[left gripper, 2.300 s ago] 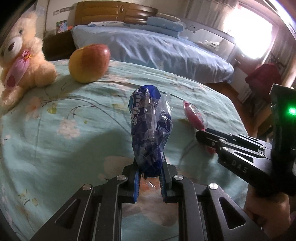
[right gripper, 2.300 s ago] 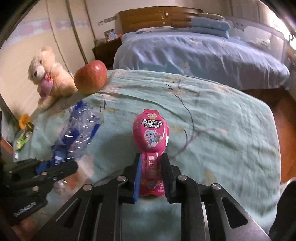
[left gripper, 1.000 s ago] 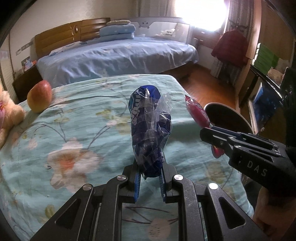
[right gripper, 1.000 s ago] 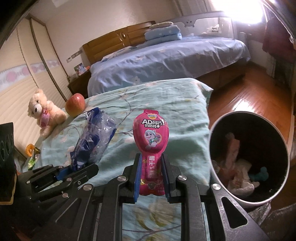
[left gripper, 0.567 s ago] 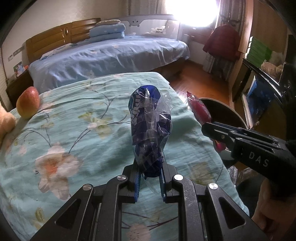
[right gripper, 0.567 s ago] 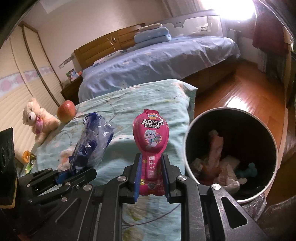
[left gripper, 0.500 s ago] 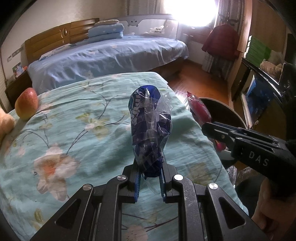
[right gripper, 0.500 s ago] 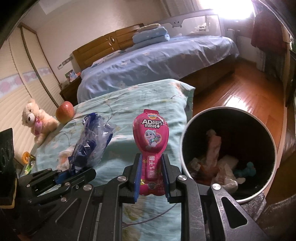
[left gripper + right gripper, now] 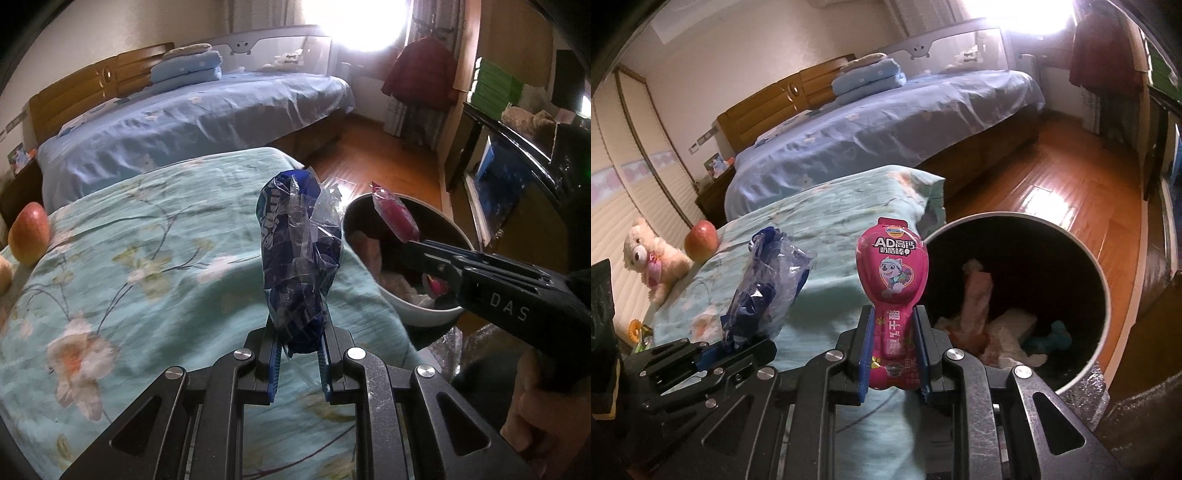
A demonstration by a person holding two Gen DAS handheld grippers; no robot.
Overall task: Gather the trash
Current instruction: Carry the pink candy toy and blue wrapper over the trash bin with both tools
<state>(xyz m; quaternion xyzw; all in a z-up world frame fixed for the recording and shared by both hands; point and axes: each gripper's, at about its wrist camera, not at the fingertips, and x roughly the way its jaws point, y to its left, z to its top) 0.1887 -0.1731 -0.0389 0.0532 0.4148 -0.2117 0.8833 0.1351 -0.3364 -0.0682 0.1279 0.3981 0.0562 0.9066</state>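
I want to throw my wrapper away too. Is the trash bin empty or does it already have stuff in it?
Not empty. The trash bin already holds crumpled papers and a small teal thing at its bottom, with plenty of room above.

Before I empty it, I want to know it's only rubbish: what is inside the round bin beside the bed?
Inside the bin: crumpled pale papers, a pinkish wrapper, a teal piece. Anything beneath them is covered.

A blue and clear crinkled wrapper is seen beside a bright pink packet printed with white lettering and a cartoon dog. A teal bedspread is patterned with pale flowers and dark stems. The bin is black inside, white-rimmed. A red-yellow apple is seen far left.
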